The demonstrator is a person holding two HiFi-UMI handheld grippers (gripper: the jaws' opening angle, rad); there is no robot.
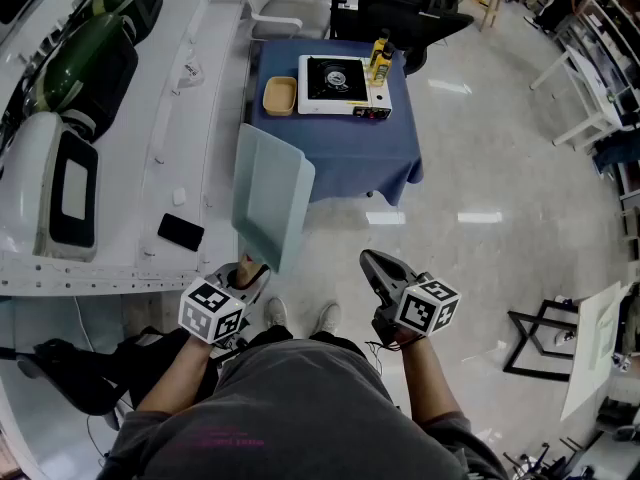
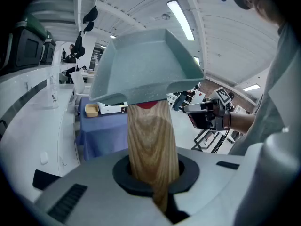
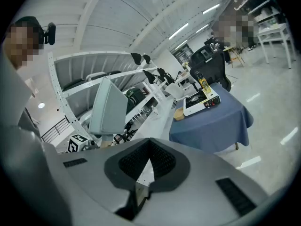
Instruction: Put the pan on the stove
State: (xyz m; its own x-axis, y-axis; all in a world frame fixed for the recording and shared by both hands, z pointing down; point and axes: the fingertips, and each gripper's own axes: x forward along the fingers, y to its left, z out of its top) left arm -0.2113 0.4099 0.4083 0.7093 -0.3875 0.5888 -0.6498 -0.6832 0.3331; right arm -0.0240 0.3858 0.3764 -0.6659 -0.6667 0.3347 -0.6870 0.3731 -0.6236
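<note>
A person stands holding a pale grey-green square pan (image 1: 272, 193) upright, its wooden handle (image 2: 151, 135) pinched in the left gripper (image 1: 252, 273). The right gripper (image 1: 372, 260) is pressed together and empty. The white portable gas stove (image 1: 335, 80) sits well ahead on a blue-clothed surface (image 1: 330, 158). The pan is best carried forward, then levelled and lowered centred on the burner, clear of the yellow bottle (image 1: 380, 60).

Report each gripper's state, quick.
Left gripper: jaws closed on the wooden handle of the pan.
Right gripper: jaws together, holding nothing.
</note>
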